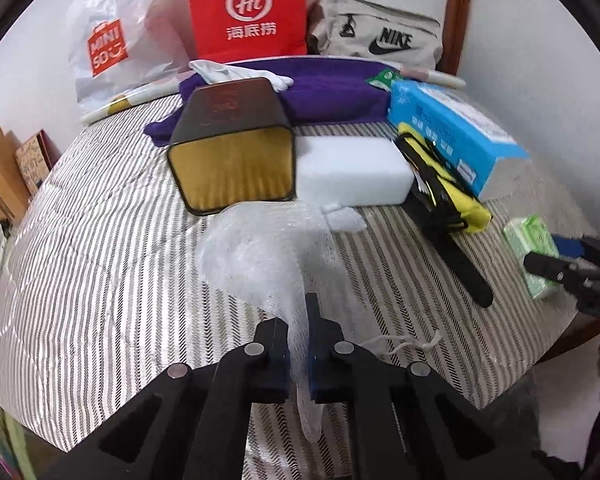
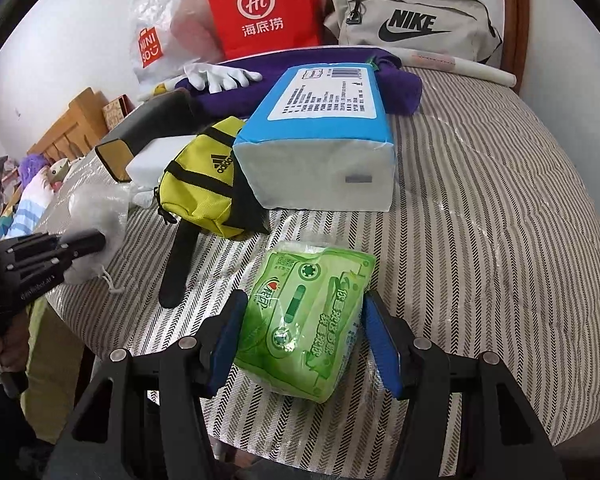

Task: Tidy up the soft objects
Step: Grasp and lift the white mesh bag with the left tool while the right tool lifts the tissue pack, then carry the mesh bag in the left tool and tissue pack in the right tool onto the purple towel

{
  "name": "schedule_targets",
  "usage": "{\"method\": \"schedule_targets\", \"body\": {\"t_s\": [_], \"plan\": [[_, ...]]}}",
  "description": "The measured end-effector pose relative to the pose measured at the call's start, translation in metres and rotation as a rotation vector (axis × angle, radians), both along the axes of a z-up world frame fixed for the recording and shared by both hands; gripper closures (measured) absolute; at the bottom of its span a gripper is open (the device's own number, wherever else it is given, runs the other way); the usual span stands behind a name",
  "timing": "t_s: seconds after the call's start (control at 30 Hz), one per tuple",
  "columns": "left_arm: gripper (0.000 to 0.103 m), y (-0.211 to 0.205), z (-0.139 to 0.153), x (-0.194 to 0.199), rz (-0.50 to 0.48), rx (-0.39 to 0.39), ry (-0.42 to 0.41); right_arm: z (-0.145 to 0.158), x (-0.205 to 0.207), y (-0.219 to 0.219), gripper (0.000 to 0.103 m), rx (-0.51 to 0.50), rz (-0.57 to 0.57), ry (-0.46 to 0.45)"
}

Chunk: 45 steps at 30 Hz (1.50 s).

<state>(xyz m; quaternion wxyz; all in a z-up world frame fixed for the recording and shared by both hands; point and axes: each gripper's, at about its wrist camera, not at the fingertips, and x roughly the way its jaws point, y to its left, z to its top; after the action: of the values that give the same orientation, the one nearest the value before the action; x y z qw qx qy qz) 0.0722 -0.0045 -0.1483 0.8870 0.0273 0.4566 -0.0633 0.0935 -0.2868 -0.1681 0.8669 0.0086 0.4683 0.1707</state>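
Observation:
My left gripper [image 1: 299, 326] is shut on a white mesh pouch [image 1: 260, 252] that lies on the striped bed cover [image 1: 100, 240]; it also shows in the right wrist view [image 2: 96, 216]. My right gripper [image 2: 304, 320] is open, its blue pads on either side of a green tissue pack [image 2: 304, 316], apart from it. The tissue pack also shows at the right of the left wrist view [image 1: 534, 256]. Behind lie a white foam block [image 1: 352, 170], a yellow Adidas pouch [image 2: 204, 192], a blue tissue package [image 2: 320, 136], a purple towel [image 1: 328, 92] and white gloves [image 2: 220, 74].
A dark tin with a gold end [image 1: 232, 144] lies beside the foam block. A Miniso plastic bag [image 1: 112, 40], a red paper bag [image 1: 248, 8] and a grey Nike bag [image 2: 412, 24] stand against the wall. The bed edge runs near both grippers.

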Motion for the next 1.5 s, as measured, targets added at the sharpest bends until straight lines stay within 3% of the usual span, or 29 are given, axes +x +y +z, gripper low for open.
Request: {"method": "schedule_targets", "body": {"t_s": [0.27,0.47,0.93,1.17,1.5], "plan": [[0.097,0.018,0.014,-0.004,0.027,-0.064,-0.005,-0.001,0.0,0.003,0.042,-0.012,-0.021,0.012],[0.097,0.028,0.024,-0.005,0.029,-0.101,-0.01,0.005,-0.001,0.004,0.048,-0.029,-0.022,0.014],[0.097,0.05,0.06,0.012,0.062,-0.174,-0.035,0.062,0.005,0.001,0.048,0.068,0.039,-0.045],[0.097,0.056,0.08,0.032,0.068,-0.184,-0.061,0.09,0.027,0.005,0.048,0.114,0.067,-0.083],[0.097,0.066,0.101,0.065,0.053,-0.234,-0.089,0.107,0.062,0.011,0.048,0.144,0.097,-0.096]]}}
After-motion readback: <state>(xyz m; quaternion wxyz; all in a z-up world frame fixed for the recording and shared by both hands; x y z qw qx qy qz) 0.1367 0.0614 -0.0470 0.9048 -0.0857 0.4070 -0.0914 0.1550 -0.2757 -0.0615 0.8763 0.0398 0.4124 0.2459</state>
